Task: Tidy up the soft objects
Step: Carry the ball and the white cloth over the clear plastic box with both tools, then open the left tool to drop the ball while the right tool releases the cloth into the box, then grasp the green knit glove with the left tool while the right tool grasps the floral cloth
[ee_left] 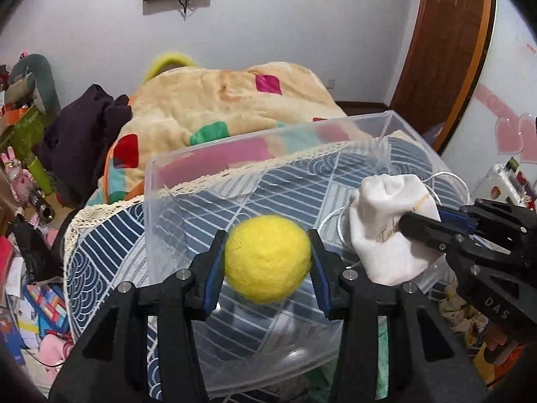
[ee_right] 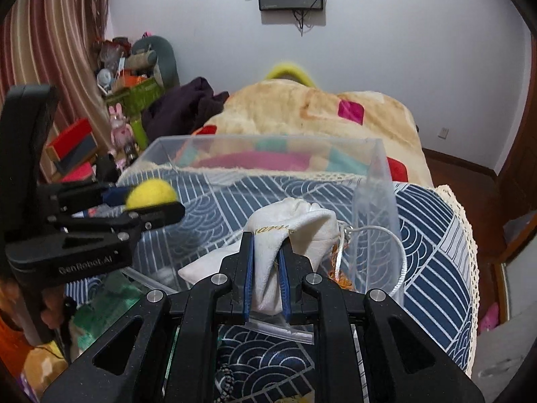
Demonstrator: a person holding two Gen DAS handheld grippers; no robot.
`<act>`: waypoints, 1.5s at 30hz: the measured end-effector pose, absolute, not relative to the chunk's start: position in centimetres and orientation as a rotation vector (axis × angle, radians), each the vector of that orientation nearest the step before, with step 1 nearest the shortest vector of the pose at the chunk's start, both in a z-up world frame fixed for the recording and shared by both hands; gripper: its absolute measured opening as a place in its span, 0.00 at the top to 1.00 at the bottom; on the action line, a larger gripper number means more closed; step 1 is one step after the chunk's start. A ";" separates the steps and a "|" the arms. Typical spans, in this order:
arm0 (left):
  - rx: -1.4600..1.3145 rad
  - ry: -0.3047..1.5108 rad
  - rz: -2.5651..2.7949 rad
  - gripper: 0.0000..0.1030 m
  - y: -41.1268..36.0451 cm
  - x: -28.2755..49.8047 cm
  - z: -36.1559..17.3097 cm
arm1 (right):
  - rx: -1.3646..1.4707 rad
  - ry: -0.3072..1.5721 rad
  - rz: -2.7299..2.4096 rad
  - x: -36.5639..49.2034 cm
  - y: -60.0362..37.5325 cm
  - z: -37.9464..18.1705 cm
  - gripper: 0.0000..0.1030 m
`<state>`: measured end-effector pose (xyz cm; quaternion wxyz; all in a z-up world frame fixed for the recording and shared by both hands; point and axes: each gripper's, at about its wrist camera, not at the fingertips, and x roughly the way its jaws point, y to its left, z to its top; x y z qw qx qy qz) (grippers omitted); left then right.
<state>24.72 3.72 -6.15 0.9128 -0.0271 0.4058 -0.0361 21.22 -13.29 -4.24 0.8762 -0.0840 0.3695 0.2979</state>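
Right now, the left claw (ee_left: 268, 258) is squeezing a fuzzy yellow ball (ee_left: 267, 258) between its two fingers. The ball hangs over the open top of a clear plastic box (ee_left: 235, 181). Just beside it, the right claw (ee_right: 266, 278) is pinched tight on a little white cloth bag (ee_right: 285, 235). A thin white string (ee_right: 386, 235) from the bag loops out to the side, close to the box's corner. The bag hangs over the box too, near its right wall.

The box sits on a bed with a blue and white cover (ee_right: 436, 235). It looks like nothing is inside it yet. Behind the box lies a fluffy tan blanket (ee_left: 218, 100) with bright color patches, and a dark heap of clothes (ee_left: 84, 124) sits by it.

What could go wrong? The string could catch on the box edge or a claw and pull the bag back out. The ball is round and light, so it might bounce or roll out if dropped from high up. The two claws are close and could bump.
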 end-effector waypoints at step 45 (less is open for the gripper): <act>-0.027 0.722 -0.109 0.07 -0.6 12.9 -7.5 | -0.154 0.764 0.521 13.0 -23.7 -8.1 0.20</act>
